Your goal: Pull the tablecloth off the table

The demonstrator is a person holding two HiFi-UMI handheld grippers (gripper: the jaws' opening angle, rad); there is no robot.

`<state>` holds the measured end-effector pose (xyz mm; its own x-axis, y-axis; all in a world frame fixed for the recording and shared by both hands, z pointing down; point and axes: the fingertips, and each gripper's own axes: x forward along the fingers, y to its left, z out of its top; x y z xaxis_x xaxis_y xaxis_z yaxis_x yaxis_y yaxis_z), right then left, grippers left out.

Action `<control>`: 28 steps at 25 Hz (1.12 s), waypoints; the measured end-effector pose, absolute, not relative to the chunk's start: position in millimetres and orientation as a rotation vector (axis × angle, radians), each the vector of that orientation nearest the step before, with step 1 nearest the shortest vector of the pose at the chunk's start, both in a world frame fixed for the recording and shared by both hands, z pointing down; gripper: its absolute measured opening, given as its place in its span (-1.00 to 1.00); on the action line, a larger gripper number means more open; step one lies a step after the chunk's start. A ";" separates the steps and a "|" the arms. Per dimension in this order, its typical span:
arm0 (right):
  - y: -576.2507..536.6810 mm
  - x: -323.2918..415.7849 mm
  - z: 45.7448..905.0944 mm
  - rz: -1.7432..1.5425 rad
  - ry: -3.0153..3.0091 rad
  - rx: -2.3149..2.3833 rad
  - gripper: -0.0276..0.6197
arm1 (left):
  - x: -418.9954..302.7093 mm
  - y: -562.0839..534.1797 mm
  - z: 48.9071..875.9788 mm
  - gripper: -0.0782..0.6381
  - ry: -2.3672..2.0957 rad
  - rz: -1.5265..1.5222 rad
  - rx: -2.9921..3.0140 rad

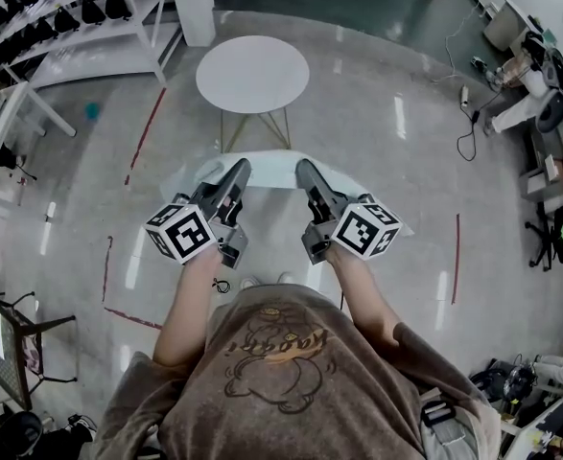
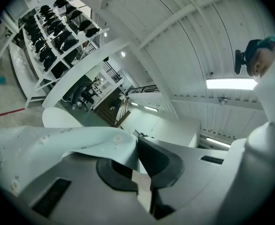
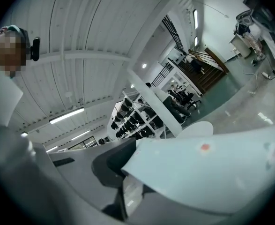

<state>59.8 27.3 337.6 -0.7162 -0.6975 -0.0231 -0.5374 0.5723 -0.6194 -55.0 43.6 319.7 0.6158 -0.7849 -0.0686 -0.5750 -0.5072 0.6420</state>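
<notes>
Grip check, going left to right. Your left gripper [image 1: 235, 172] is clamped tight on the tablecloth [image 1: 262, 164]. In the left gripper view the pale fabric drapes over one jaw and disappears into the pinch, with no gap showing.

The tablecloth itself hangs in the air between your two grippers, on your side of the round table [image 1: 252, 73]. That tabletop is bare, so I'd call the pull itself basically done.

Your right gripper [image 1: 308, 172] is closed on the other part of the edge. In the right gripper view the sheet comes straight out of the nip and spreads wide to the right, with a small reddish spot on it.

To finish this well, hold both pinches firm and move your hands as a pair, so the span between them sits level and lightly taut. Watch the loose corners drooping outside each gripper; those are the bits most likely to drag on the floor or catch on the table. Thin fabric like this probably slips if you jerk it, so go smooth. Don't open either side until the tablecloth is where you want it.
</notes>
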 end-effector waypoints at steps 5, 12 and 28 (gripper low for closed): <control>30.6 63.9 363.1 -0.887 2.537 -1.027 -0.77 | -51.2 46.5 346.1 -0.72 -1.074 -0.443 2.236; 25.4 63.0 402.8 -0.993 2.514 -1.048 -0.78 | -51.3 42.7 385.9 -0.72 -1.094 -0.407 2.178; 24.4 59.5 432.9 -1.078 2.521 -1.111 -0.79 | -54.9 40.1 415.8 -0.72 -1.104 -0.370 2.123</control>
